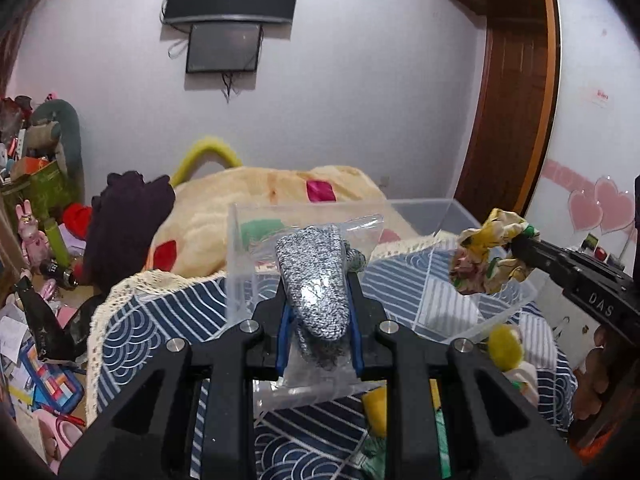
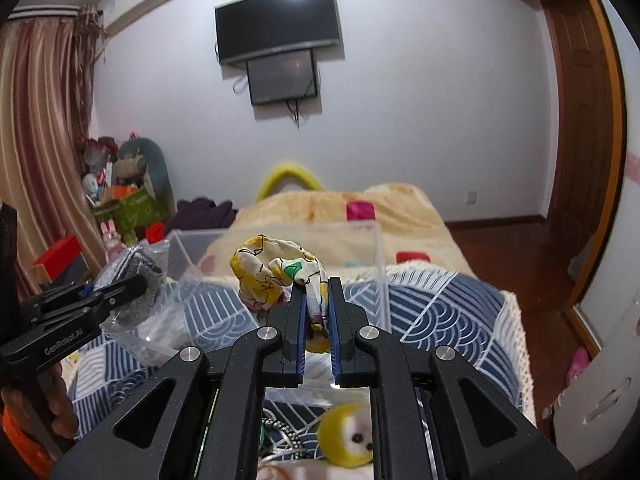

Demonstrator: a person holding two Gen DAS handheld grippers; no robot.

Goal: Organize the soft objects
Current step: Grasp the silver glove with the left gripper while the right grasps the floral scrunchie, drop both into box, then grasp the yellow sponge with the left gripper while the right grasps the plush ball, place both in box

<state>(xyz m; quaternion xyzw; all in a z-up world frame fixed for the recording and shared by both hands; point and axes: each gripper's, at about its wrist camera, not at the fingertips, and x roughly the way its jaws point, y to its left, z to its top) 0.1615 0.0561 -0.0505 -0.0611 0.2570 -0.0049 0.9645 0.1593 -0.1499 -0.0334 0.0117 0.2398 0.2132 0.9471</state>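
My left gripper [image 1: 318, 292] is shut on a clear plastic bag holding a grey knitted item [image 1: 316, 280], held above the near rim of a clear plastic bin [image 1: 424, 208]. The left gripper also shows at the left of the right wrist view [image 2: 132, 286]. My right gripper [image 2: 316, 292] is shut on a yellow floral fabric scrunchie [image 2: 272, 268], held over the clear bin [image 2: 378, 256]. The scrunchie also shows in the left wrist view [image 1: 492, 252], at the bin's right side.
The bin stands on a blue and white patterned cloth [image 2: 436, 312] over a bed with a cream blanket [image 1: 256, 196]. A yellow plush ball [image 2: 348, 436] and other small items lie below the grippers. Cluttered toys and boxes [image 1: 40, 184] fill the left; a wooden door [image 1: 516, 92] stands at the right.
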